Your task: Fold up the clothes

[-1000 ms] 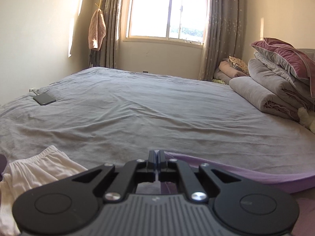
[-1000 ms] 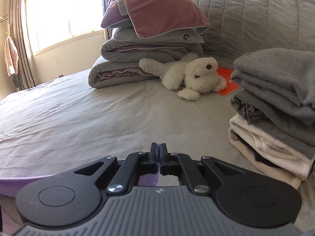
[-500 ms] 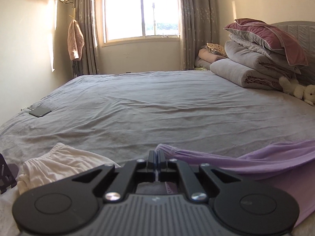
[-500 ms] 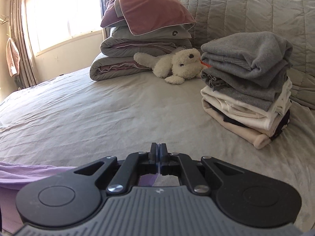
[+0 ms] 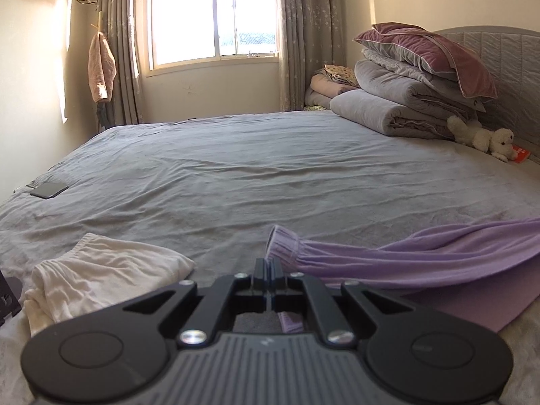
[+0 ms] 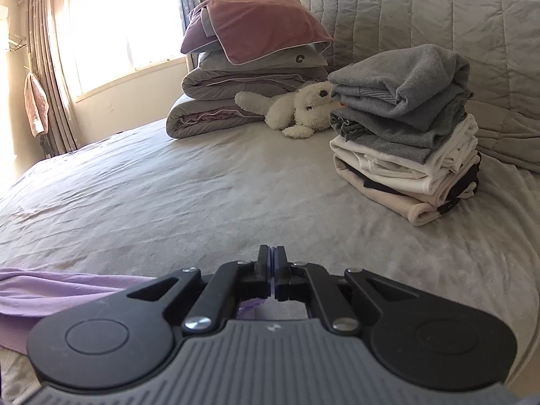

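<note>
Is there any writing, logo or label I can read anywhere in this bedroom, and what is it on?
"C": a single dark letter-like mark on the grey pillow under the mauve velvet cushion.
Red flat packet beside the white plush toy dog: pale marks, too small to read.
Small pale emblem on each gripper's grey ribbed body: no readable text.

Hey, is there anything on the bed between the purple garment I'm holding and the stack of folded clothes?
Nothing visible. Both the left gripper and right gripper are shut on the purple garment. From there to the stack of folded clothes, only bare grey bedsheet shows. The plush dog sits beyond the stack.
</note>
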`<act>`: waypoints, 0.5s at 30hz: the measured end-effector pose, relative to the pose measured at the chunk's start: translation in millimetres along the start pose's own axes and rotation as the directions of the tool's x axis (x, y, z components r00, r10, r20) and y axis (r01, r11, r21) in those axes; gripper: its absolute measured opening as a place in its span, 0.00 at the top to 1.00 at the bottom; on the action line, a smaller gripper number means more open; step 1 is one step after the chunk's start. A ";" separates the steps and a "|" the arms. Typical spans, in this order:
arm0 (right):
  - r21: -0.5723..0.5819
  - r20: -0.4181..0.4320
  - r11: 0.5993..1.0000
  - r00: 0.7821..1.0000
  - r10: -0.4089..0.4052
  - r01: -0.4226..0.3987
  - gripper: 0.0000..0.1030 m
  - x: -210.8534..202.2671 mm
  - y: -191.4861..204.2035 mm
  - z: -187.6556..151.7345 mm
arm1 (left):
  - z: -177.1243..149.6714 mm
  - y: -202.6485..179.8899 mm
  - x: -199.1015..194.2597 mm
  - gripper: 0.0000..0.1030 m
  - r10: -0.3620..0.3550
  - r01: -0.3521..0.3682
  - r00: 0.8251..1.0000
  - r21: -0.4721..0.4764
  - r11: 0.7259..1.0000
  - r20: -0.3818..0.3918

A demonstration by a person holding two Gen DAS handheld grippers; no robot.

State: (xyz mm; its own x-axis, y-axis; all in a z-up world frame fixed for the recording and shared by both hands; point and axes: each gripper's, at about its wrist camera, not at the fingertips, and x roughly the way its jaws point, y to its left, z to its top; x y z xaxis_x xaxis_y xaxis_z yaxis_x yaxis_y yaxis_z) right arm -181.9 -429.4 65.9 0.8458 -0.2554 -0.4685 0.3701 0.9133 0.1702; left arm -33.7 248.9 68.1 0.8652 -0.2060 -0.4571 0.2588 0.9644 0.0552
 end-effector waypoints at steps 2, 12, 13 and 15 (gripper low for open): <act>-0.007 -0.002 1.000 1.000 0.013 -0.013 0.98 -3.8 -0.1 -1.9 | -1.5 0.1 -2.1 0.98 -0.008 0.008 1.000 0.004 1.000 -0.005; -0.035 -0.027 0.998 0.998 0.055 -0.056 0.98 -14.6 -5.8 -15.1 | -9.3 2.7 -7.1 0.99 -0.073 0.073 0.997 0.001 0.997 -0.037; -0.036 -0.024 0.998 0.998 0.054 -0.055 0.98 -15.8 -6.5 -15.6 | -8.9 3.4 -8.9 0.99 -0.080 0.080 0.996 -0.007 0.997 -0.032; -0.035 -0.018 0.998 0.998 0.057 -0.058 0.98 -17.7 -6.6 -16.0 | -7.4 6.1 -13.5 0.99 -0.092 0.091 0.996 -0.037 0.995 -0.010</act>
State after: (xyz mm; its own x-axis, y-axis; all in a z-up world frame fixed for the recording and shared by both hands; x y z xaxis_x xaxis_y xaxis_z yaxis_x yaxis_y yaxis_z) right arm -205.5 -425.9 59.2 0.8586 -0.1973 -0.4732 0.3073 0.9369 0.1669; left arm -47.0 258.8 68.1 0.8336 -0.2922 -0.4687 0.3207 0.9470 -0.0200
